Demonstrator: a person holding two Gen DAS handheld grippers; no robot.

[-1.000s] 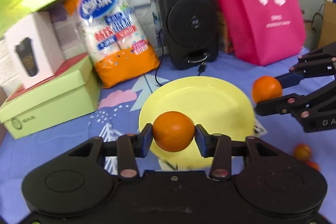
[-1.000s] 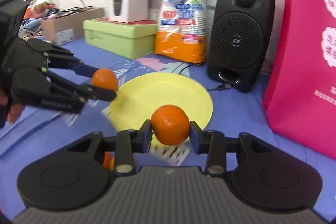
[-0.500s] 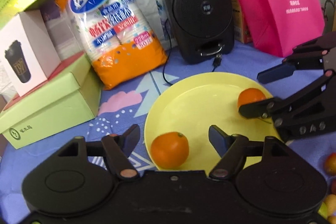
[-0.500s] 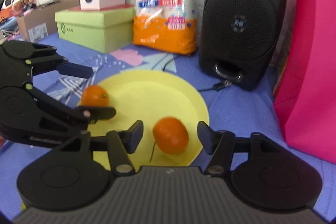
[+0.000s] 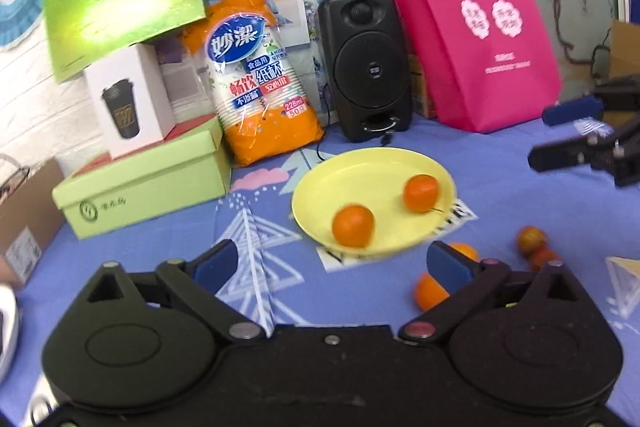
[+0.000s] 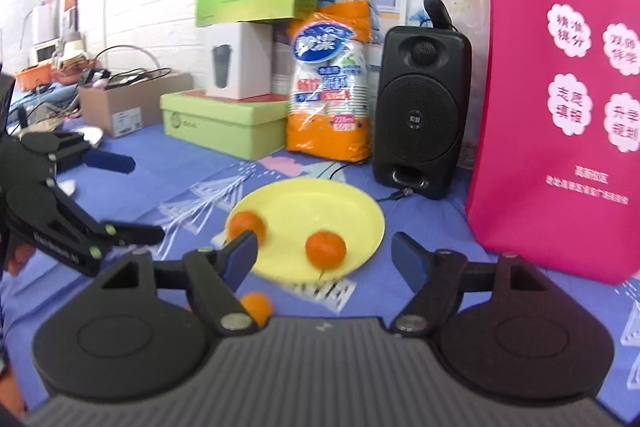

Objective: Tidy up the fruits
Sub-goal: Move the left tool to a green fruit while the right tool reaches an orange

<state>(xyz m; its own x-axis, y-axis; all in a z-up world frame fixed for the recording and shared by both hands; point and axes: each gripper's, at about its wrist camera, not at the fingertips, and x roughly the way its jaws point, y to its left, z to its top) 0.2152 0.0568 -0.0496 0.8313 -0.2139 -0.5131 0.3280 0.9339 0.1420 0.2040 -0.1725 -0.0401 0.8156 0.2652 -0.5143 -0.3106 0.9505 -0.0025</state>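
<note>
Going left to right: left gripper [image 5: 332, 261] had its jaws spread wide w/ nothing between them, having just been opening, prob. to let its orange drop. Yellow plate [image 5: 360, 167] sat mid-table [image 5: 160, 251] as the collecting spot, w/ 2 oranges on it: near one [image 5: 353, 225] and far one [image 5: 420, 193], apart from each other. At least 2 more oranges [image 5: 427, 291] plus 2 small reddish fruits [image 5: 531, 238] lay on the cloth just right of the plate, not yet sorted. Right gripper [image 5: 560, 135] also stood apart and empty, having just been opening, off to the side of the plate.
</note>
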